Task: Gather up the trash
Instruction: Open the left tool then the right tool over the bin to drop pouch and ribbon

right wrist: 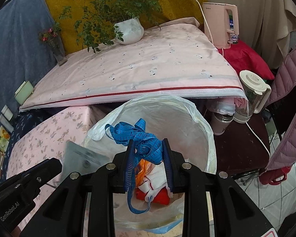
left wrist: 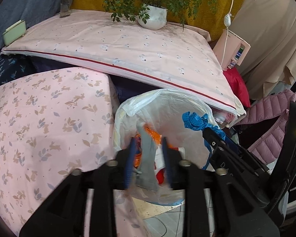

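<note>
We hold both grippers over the open mouth of the bin (right wrist: 203,122), which is lined with a thin white bag (left wrist: 128,106) and stands on the floor between the pink rabbit-print cover (left wrist: 39,118) and the table (left wrist: 128,47) with its pale cloth.

Our left gripper (left wrist: 148,142) has its 2 blue-padded fingers closed on a flat grey packet (left wrist: 147,164). The packet stands upright between the pads and hangs directly above the bag's opening, so it looks placed to fall straight in. In the right wrist view the same packet shows at the left rim of the bin, blurred.

Our right gripper (right wrist: 148,144) has its fingers clamped on a bunched blue tape measure (right wrist: 136,136). Loops bulge out ahead of the pads and 1 loose end dangles below, down toward the rubbish. It too sits over the bin, near the middle of the opening.

Inside the bag we see orange wrappers (left wrist: 154,136), white paper and a red piece (right wrist: 159,196) already lying at the bottom.

We judge that both pieces are at the drop point, and parting the fingers is what remains. The dangling end of the tape could catch on a pad or on the rim.
</note>
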